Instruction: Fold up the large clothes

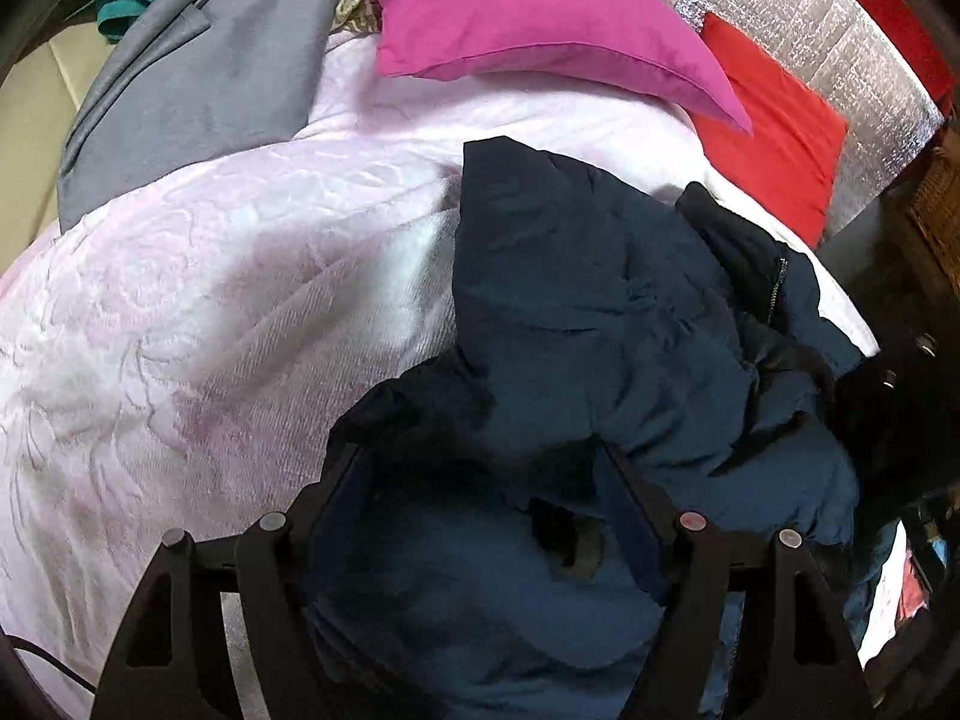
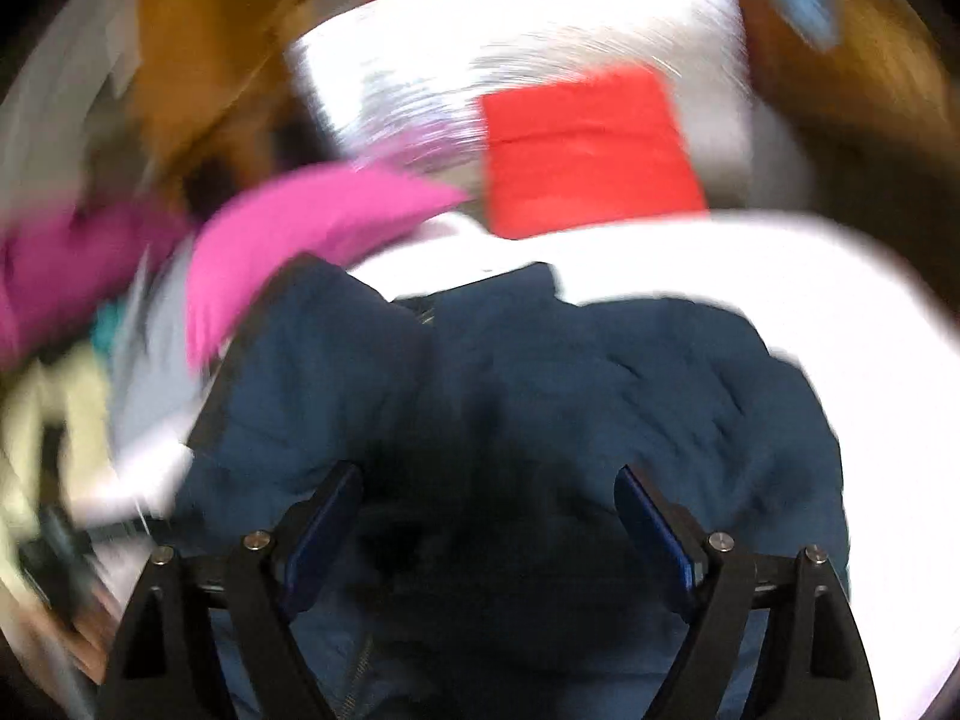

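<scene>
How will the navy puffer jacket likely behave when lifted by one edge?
The navy puffer jacket lies crumpled in soft folds, so it will probably sag and drape. Its puffy, quilted look suggests it is light but bulky. The smooth shell may slip between fingers.

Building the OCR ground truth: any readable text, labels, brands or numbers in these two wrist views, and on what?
None readable in either view.
Dark navy padded jacket: no visible label or brand; only a zipper shows.
Magenta cushion, red cushion, pale pink embossed bedspread, grey garment: plain, no print.
Right wrist view: motion-blurred; any text there would be unreadable.
</scene>
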The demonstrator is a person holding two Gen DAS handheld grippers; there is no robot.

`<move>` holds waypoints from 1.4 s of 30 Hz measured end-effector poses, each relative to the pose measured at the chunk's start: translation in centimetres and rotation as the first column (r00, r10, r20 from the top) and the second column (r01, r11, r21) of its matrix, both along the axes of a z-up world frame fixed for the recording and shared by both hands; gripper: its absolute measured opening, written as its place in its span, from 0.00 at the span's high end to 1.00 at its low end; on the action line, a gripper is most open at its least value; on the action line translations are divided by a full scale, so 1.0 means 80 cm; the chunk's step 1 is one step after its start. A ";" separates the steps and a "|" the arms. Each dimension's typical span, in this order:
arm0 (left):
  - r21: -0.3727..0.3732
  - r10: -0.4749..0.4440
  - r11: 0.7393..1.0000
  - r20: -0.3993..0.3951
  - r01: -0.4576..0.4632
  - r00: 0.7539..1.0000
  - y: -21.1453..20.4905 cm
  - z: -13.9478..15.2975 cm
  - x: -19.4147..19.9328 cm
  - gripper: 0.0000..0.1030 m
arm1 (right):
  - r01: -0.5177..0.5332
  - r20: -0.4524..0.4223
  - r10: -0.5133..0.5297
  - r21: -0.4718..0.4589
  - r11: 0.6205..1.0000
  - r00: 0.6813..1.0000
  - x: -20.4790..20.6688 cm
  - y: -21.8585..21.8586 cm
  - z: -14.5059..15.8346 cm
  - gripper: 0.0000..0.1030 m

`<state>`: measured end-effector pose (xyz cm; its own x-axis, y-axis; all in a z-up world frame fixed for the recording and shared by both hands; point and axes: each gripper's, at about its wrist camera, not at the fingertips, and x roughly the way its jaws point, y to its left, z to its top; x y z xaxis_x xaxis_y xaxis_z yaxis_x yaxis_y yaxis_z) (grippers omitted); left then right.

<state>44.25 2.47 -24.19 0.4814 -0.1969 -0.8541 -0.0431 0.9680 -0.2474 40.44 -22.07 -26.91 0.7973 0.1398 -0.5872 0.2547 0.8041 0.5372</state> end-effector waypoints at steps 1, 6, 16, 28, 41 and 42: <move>0.001 -0.001 1.000 -0.001 0.001 1.000 0.000 0.000 -0.001 0.26 | 0.046 -0.019 -0.045 0.078 0.996 0.999 -0.002 -0.021 -0.011 0.14; -0.011 -0.003 1.000 0.031 0.003 1.000 0.001 0.011 -0.002 0.26 | 0.066 -0.014 -0.066 0.369 0.927 0.998 -0.004 -0.069 -0.047 0.14; 0.033 0.033 0.999 0.070 -0.035 0.997 0.018 0.022 0.000 0.26 | 0.076 0.074 -0.173 0.685 0.725 0.982 -0.035 -0.100 -0.073 0.14; 0.121 -0.049 0.992 0.067 0.040 0.997 -0.011 0.012 0.004 0.26 | 0.122 -0.094 -0.081 0.609 0.783 0.992 -0.012 -0.087 -0.083 0.77; 0.189 -0.049 0.981 0.038 0.041 0.998 -0.014 -0.001 0.018 0.26 | 0.158 -0.209 -0.085 0.363 0.918 0.974 0.003 -0.087 -0.075 0.85; 0.189 -0.049 0.981 0.046 0.040 0.998 -0.013 0.003 0.017 0.26 | 0.163 -0.209 -0.082 0.405 0.900 0.974 0.001 -0.093 -0.073 0.84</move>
<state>45.63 1.44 -23.94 0.5188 -0.0576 -0.8529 0.0090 0.9980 -0.0619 40.48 -29.48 -32.75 0.7086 0.3119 -0.6329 0.4626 0.4718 0.7506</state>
